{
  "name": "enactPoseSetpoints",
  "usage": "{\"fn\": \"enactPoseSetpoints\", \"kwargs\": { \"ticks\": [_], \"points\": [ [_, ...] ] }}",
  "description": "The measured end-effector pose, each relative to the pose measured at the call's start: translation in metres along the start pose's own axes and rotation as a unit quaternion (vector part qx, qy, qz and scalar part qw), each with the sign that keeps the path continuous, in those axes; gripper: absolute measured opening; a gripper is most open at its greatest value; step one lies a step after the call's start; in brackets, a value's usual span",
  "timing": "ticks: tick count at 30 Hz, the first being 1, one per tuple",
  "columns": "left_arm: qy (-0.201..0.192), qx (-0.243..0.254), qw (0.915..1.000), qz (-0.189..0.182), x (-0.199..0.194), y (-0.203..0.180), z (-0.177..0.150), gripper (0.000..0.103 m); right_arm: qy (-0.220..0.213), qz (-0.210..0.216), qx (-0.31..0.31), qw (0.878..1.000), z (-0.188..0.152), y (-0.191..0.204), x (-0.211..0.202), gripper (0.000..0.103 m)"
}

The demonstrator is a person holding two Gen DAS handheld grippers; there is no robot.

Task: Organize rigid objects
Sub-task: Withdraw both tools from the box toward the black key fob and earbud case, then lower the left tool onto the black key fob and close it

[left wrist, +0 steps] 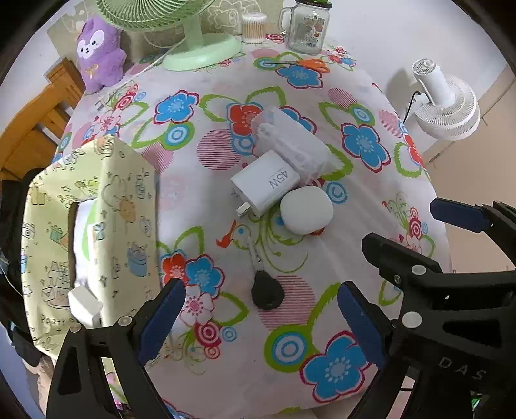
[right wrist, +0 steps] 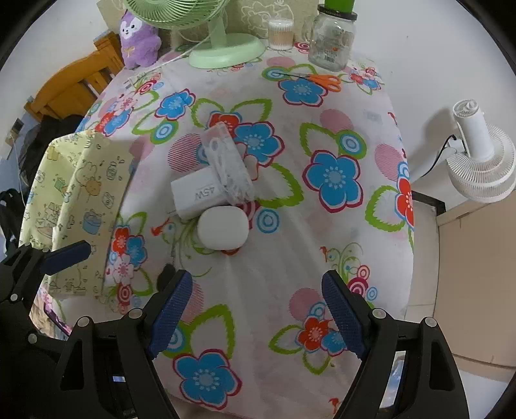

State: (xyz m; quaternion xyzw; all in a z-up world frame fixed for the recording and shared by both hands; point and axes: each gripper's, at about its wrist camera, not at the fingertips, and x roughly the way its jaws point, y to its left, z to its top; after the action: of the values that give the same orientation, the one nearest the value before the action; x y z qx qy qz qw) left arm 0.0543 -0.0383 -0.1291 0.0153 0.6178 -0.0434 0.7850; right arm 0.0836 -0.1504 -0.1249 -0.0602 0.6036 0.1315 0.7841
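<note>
At mid-surface: white boxy 45W wall charger (left wrist: 265,183), touching a smooth white rounded earbud case (left wrist: 306,210); black key fob (left wrist: 267,292) nearby. Rigid, light, likely slippery; grip flat sides. Left gripper (left wrist: 261,319) and right gripper (right wrist: 258,309): jaws apart, empty.

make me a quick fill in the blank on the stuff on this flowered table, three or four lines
1. The white block charger is printed with ____.
2. The black-headed key lies nearest the ____ gripper.
3. The scissors near the glass jar have ____ handles.
4. The white rounded case touches the ____.

Missing words: 45W; left; orange; charger
</note>
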Motion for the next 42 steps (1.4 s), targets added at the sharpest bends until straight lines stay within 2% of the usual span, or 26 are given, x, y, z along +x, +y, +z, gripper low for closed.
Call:
{"fn": "enactPoseSetpoints", "kwargs": {
  "ticks": [21,26,42],
  "points": [
    [0.043,-0.045,0.9979,0.017,0.057,0.012,-0.003,0.096,0.036,0.009,-0.018,0.999,0.008,-0.002,0.05,0.085],
    [0.043,-0.046,0.9974,0.034,0.063,0.013,-0.006,0.092,0.043,0.014,-0.015,0.999,0.005,-0.002,0.059,0.085],
    [0.037,-0.06,0.997,0.031,0.081,0.01,-0.023,0.091,0.043,0.021,-0.013,0.999,-0.002,0.002,0.072,0.085]
  ]
}}
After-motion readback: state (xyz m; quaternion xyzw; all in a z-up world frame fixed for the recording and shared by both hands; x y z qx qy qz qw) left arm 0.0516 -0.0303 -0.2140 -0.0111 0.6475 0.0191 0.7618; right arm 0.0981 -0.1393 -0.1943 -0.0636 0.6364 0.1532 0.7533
